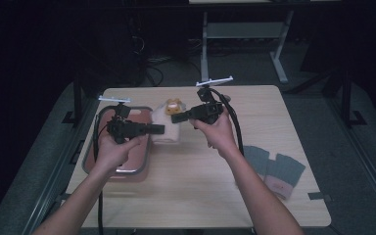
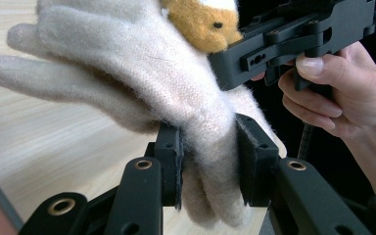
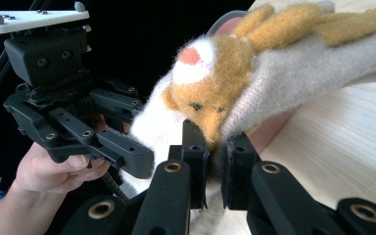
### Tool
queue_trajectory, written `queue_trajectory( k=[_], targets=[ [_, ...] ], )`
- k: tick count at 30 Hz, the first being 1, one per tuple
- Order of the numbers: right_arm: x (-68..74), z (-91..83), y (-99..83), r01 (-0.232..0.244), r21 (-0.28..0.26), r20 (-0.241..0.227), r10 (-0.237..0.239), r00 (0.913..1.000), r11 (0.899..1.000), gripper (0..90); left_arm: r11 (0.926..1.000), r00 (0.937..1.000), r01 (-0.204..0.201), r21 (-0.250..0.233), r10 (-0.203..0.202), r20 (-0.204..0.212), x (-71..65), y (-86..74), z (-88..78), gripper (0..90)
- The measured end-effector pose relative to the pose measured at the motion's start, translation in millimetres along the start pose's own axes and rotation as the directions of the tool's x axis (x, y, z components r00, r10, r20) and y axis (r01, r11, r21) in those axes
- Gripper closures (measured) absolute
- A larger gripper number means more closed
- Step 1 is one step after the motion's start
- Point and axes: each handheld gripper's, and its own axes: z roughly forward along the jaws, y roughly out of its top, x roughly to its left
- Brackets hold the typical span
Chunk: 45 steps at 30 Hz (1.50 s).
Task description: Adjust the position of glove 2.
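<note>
Both grippers are clamped on the cream woollen glove (image 2: pixel 142 83): the left gripper (image 2: pixel 208 164) on its cuff, the right gripper (image 3: pixel 214 166) near its bear face. The step looks like carrying it, lifted near the table's far left corner beside the tray (image 1: pixel 90 156). Next, both grips must hold while moving together.

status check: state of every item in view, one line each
left gripper: shut on the cream glove
right gripper: shut on the cream glove
cream glove: held up between both grippers, off the table
tray: flat on the table
grey gloves: lying flat, untouched

You're looking at one fuzzy cream glove (image 1: pixel 169 126) with a bear face, one tray (image 1: pixel 89 164), and two grey gloves (image 1: pixel 274 169) lying at the right. You're working two grippers, left gripper (image 1: pixel 160 129) and right gripper (image 1: pixel 175 118).
</note>
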Motion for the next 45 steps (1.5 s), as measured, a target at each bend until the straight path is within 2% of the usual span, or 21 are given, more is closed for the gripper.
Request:
queue_trajectory(
  k=[6,9,18,45],
  targets=[
    [4.6,8.6,6.0,0.003,-0.003,-0.016,-0.003,0.9999,1.0,82.5,0.9999,0.9998,-0.016,-0.005,0.016,-0.01,3.8,1.7,-10.1,66.7],
    [6.0,12.6,7.9,0.002,-0.005,-0.023,-0.002,0.9997,1.0,82.5,0.9999,0.9999,-0.007,-0.011,0.007,-0.014,4.5,2.0,-14.2,66.7],
    [13.9,20.5,13.5,0.013,0.001,-0.026,-0.013,0.9996,1.0,82.4,0.9998,0.9997,-0.015,-0.014,0.015,-0.021,7.6,2.8,-26.3,66.7],
    [33.8,62.3,36.6,0.051,0.043,-0.041,-0.049,0.998,0.998,82.3,0.9976,0.9977,0.034,-0.06,-0.037,-0.056,26.8,-2.1,-66.3,66.8]
  ],
)
